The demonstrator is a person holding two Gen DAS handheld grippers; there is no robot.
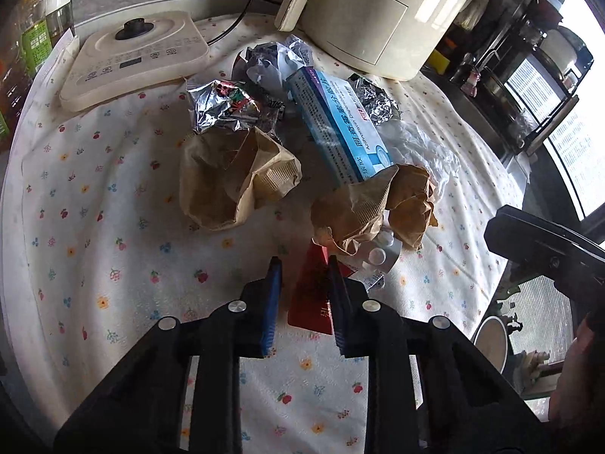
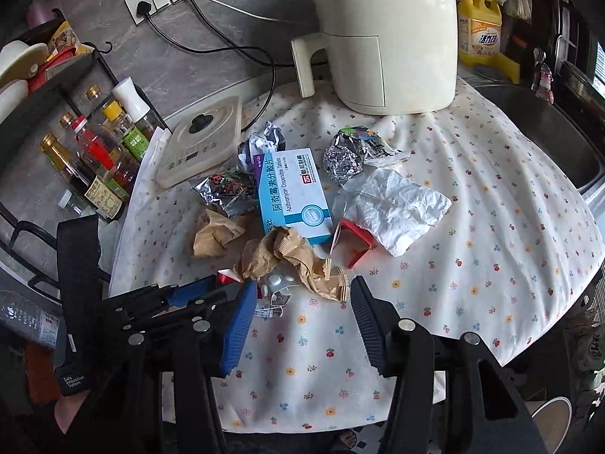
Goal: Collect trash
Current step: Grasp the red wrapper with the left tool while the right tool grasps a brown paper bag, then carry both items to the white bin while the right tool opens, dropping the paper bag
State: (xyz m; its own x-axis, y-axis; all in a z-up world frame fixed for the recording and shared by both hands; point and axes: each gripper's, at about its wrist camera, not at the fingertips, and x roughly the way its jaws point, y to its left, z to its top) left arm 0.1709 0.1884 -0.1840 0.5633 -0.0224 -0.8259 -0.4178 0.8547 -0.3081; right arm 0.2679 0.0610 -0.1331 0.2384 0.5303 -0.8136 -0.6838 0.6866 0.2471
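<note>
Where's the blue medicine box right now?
The blue medicine box lies flat mid-pile on the floral tablecloth, in front of the cream appliance, between the crumpled white paper and a foil wrapper.

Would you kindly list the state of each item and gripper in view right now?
Left gripper: open, empty, over a flat red card.
Right gripper: open, empty.
Blue-and-white cardboard medicine box: closed, lying flat.
Brown paper bag: crumpled, mouth open.
Brown paper wad: crumpled, on a blister pack.
Silver foil ball: balled up.
White tissue: wrinkled, spread flat.
Cream air fryer: upright, drawer shut.
</note>
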